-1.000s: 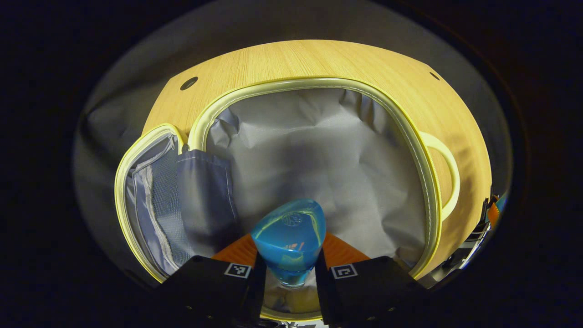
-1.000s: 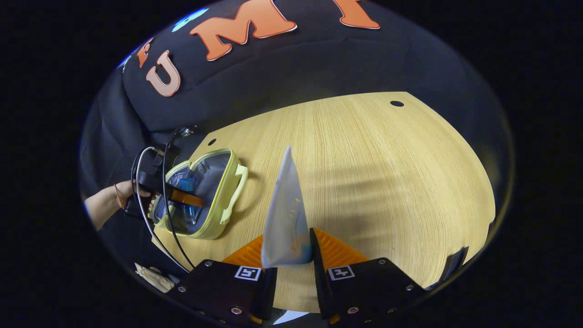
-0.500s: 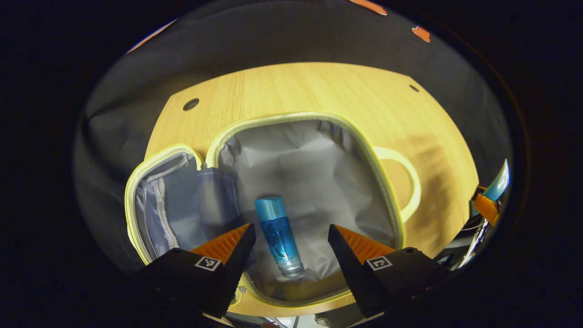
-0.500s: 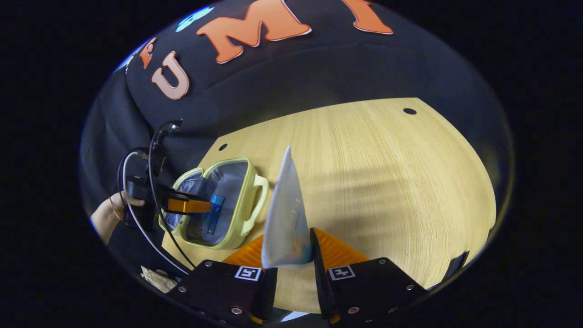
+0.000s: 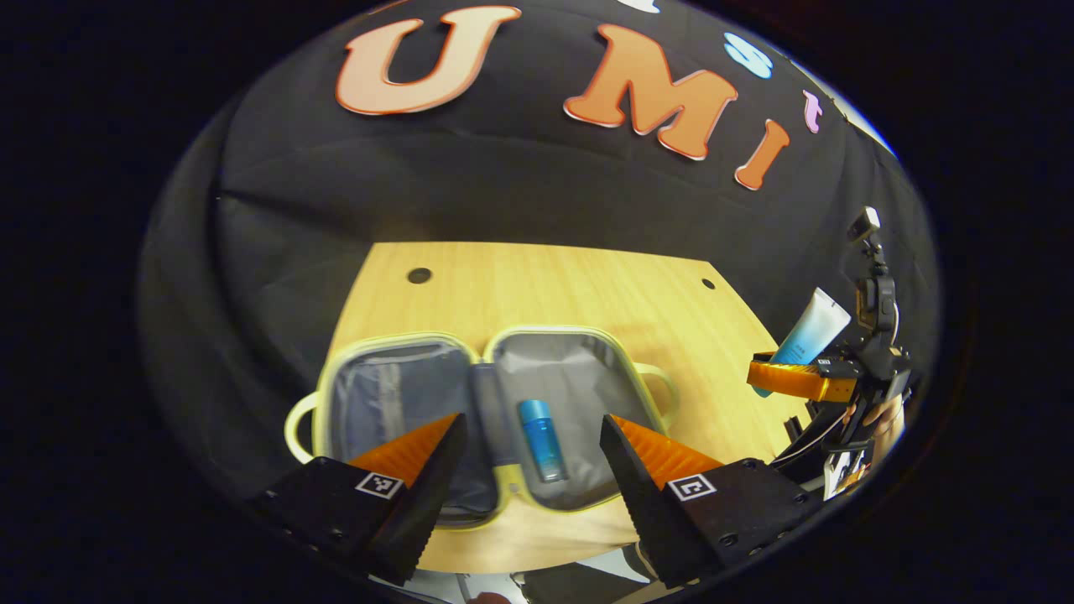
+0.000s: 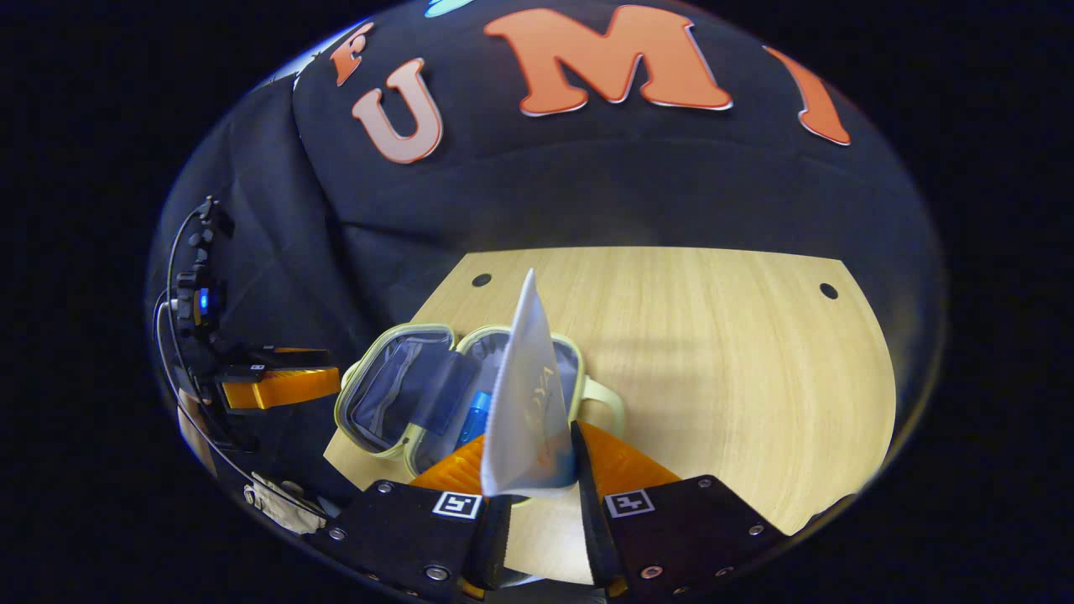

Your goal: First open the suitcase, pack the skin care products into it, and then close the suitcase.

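The small pale-yellow suitcase with a grey fabric lining (image 5: 470,369) lies opened flat on the light wooden table (image 5: 587,294), its two halves side by side and a looped handle at each outer edge. In the right-hand half, close to the hinge, a small blue bottle with a lighter blue cap (image 5: 539,439) lies on its side on the lining. The left gripper (image 5: 530,457) hangs above the near edge of the case with its fingers spread wide apart and nothing between them; their tips cover part of the near rim and the lining of both halves.

In the right gripper view, the right gripper (image 6: 532,470) is closed on a white squeeze tube with a flat crimped end (image 6: 524,403), both fingers pressing its lower part, the crimped end pointing up and away. The tube stands in front of the suitcase (image 6: 403,394) and hides most of the right half; just a sliver of the blue bottle (image 6: 474,417) peeks out beside it. The tube's printing is too blurred to make out. At the left edge the other gripper (image 6: 281,387) is partly cut off.
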A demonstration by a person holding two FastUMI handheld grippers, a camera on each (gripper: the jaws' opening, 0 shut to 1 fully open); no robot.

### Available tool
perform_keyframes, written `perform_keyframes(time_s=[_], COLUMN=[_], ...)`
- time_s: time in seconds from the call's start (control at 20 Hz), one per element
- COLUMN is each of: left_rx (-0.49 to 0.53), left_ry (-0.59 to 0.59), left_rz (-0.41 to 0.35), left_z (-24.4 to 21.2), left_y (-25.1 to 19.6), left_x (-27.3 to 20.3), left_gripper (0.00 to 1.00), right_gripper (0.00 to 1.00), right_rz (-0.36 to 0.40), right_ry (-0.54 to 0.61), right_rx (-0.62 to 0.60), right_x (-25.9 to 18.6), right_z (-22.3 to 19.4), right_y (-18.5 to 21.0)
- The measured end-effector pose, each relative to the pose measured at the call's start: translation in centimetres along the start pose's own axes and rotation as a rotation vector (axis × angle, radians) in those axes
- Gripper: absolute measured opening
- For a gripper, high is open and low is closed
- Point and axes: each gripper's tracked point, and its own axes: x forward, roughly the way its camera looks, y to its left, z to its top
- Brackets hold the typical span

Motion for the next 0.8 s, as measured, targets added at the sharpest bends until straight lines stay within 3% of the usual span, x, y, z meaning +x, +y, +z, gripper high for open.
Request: perform_keyframes(time_s=[0.2,0.35,0.55,0.75,0.8], left_rx=[-0.054,-0.11,-0.178,-0.241,-0.256], left_ry=[-0.03,-0.04,-0.066,-0.019,-0.011], left_rz=[0.04,0.07,0.106,0.143,0.154], left_z=[-1.3,-2.0,-4.7,-8.1,-8.6], left_y=[6.8,12.3,15.5,18.4,19.0], left_x=[-8.4,-12.4,-12.2,-12.4,-12.3], left_gripper=[0.98,0.98,0.98,0.98,0.98], right_gripper=[0.4,0.4,0.4,0.4,0.34], right_rz=[0.005,-0.027,-0.078,-0.13,-0.146], right_ry=[0.146,0.314,0.483,0.564,0.578], right_rx=[-0.062,-0.046,-0.013,0.056,0.052], right_x=[5.2,8.6,12.5,15.7,16.3], right_z=[-1.2,-4.1,-7.5,-9.4,-9.9], right_y=[4.3,4.2,3.4,2.3,2.0])
